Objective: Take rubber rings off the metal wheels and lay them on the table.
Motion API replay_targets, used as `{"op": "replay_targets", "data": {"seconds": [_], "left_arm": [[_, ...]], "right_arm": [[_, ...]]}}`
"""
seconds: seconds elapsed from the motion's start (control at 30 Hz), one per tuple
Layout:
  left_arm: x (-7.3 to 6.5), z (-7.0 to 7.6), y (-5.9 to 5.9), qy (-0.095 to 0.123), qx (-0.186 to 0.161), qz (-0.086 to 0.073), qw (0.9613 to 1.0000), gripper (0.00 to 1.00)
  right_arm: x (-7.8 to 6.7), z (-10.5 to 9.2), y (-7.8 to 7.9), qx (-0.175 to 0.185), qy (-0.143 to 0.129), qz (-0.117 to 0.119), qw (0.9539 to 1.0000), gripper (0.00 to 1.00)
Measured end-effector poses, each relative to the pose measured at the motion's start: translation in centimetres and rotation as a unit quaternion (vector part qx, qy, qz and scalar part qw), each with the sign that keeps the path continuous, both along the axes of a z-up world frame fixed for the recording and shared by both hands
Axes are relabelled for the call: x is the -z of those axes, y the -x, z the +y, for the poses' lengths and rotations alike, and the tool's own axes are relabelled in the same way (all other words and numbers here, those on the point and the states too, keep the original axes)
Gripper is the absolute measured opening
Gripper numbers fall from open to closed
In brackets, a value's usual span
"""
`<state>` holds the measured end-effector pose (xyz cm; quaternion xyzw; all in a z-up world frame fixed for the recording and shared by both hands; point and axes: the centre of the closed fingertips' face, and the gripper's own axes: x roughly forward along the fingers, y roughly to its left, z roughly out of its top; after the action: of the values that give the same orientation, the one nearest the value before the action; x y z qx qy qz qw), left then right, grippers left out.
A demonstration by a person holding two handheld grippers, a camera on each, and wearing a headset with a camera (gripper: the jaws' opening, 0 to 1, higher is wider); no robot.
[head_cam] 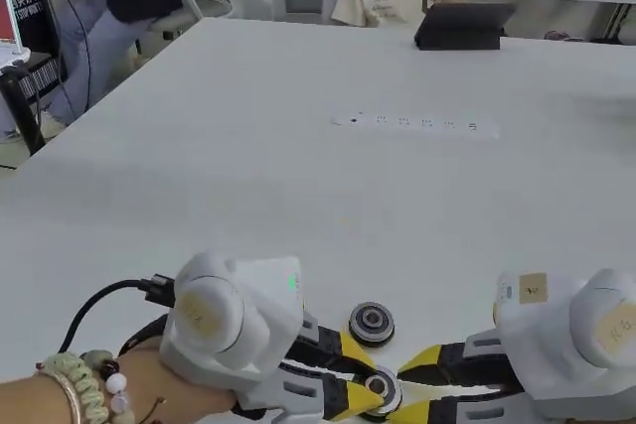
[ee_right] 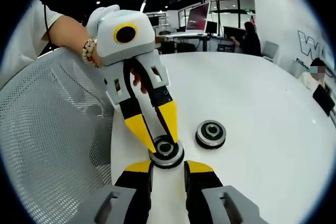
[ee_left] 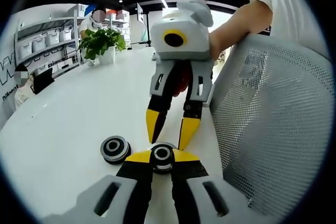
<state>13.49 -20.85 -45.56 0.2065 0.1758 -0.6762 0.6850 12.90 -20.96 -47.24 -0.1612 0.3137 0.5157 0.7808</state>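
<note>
The left gripper (head_cam: 366, 376), cut off by the head view's lower edge, clamps its yellow fingers (ee_right: 142, 127) on a metal wheel (ee_left: 161, 156). They hide part of its rim, so its rubber ring is hard to make out. A second wheel (head_cam: 371, 323) lies free just beside it. The right gripper (ee_left: 169, 132) has its jaws apart, tips at the held wheel. Both wheels sit near the table (head_cam: 248, 146) edge, by a mesh chair (ee_left: 273, 108); beyond lies wide bare tabletop.
</note>
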Motion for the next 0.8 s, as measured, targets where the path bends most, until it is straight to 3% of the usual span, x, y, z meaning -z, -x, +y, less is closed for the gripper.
{"op": "replay_targets", "data": {"seconds": [0.17,0.23,0.8], "left_arm": [[-0.01,-0.01,-0.01,0.003,-0.002,0.003,1.0,0.07],[0.0,0.0,-0.04,0.005,-0.002,0.005,1.0,0.07],[-0.06,-0.02,-0.03,0.011,-0.001,0.006,0.9999,0.07]], "right_arm": [[0.03,0.16,0.13,-0.002,-0.001,0.003,1.0,0.21],[-0.33,0.51,0.08,0.006,-0.022,0.01,0.9997,0.21],[-0.03,0.2,0.2,-0.013,0.001,-0.006,0.9999,0.18]]}}
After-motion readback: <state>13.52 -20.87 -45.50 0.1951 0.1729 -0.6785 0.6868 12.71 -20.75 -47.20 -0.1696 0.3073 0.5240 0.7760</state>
